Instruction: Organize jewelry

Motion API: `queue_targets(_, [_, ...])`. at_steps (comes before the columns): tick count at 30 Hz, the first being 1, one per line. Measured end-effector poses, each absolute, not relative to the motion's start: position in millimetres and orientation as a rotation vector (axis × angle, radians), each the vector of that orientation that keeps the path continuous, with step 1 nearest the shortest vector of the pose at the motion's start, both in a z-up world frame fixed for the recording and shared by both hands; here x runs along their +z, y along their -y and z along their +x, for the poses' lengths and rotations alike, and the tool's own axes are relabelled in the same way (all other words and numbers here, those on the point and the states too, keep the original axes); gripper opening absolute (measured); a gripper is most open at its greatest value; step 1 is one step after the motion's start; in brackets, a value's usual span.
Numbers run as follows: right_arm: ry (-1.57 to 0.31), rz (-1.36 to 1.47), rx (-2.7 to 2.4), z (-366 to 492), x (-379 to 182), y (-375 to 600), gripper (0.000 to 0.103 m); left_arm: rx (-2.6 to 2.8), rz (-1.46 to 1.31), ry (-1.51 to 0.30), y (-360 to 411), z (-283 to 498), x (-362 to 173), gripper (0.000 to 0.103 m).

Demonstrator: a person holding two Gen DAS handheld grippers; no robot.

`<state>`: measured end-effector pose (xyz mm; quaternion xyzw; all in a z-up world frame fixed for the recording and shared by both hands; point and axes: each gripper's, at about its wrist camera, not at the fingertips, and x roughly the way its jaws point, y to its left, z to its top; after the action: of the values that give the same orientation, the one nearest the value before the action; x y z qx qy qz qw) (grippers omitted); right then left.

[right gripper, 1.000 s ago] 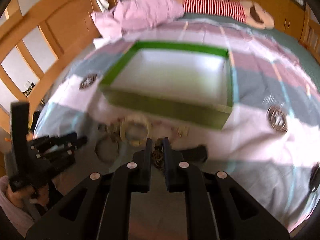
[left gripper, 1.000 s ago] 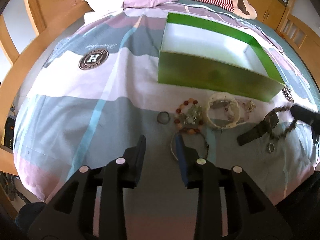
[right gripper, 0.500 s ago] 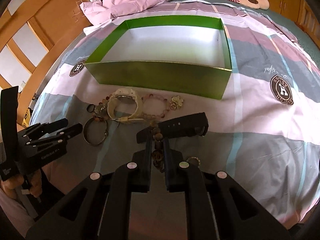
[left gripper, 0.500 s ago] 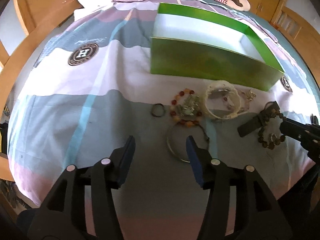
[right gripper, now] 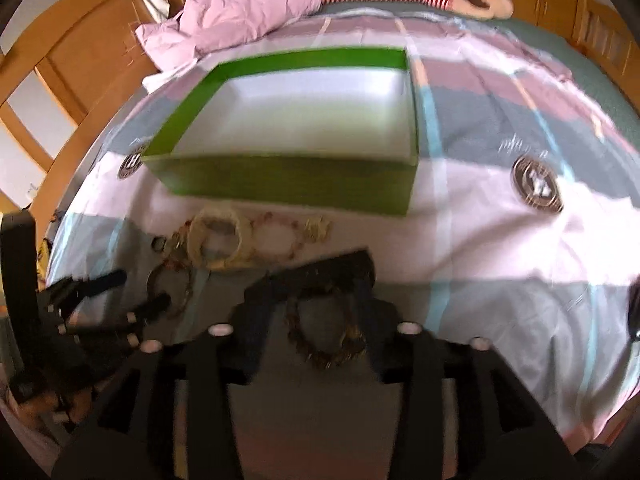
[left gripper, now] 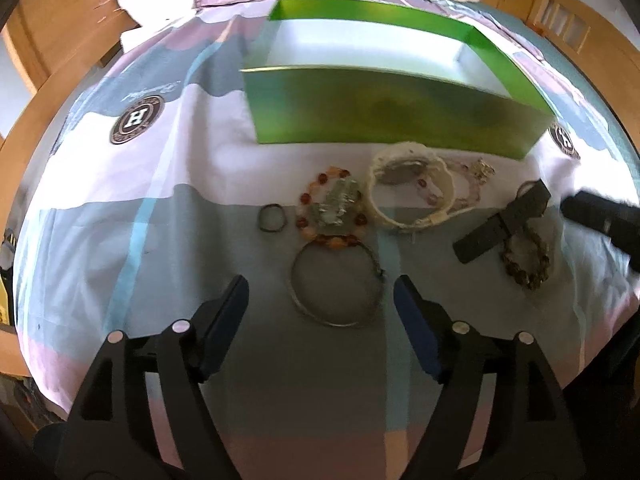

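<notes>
Green box (left gripper: 384,116), upper centre, stands on the patchwork bedspread (left gripper: 120,216); jewelry lies along its near wall. Left gripper (left gripper: 320,304), jaws wide, flanks the silver bangle (left gripper: 336,284). Right gripper (right gripper: 316,316), also spread, brackets the dark bead bracelet (right gripper: 324,332), black watch (right gripper: 320,272) just beyond.

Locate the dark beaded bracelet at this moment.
In the right wrist view, the dark beaded bracelet lies on the bedspread between the open right gripper fingers, beside the black watch strap.

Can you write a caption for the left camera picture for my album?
Open left claw hovers around a silver bangle on the bed, near the green box.
</notes>
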<state>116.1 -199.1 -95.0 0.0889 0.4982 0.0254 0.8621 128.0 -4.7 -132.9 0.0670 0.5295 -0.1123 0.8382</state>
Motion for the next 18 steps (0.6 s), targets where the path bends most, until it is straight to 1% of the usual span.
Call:
queue_targets(5, [-1.044,0.229,-0.025,123,-94,218,0.047,-0.240,0.151,-1.103,9,129,-128,0.075])
queue_targets(8, [-1.083,0.251,-0.064,122,-105,235,0.047,-0.250,0.141,-1.079,11,134,-118,0.075])
queue_targets(12, [-1.119,0.246,-0.050,120,-116,235,0.047,-0.276,0.185,-1.040,32,147,-107,0.082])
queue_targets(17, [-1.147,0.106,-0.060,118,-125,219,0.047,-0.297,0.216,-1.057,59,165,-113,0.082])
queue_targets(18, [-1.153,0.096,-0.052,119,-128,218,0.047,-0.297,0.226,-1.062,62,167,-115,0.078])
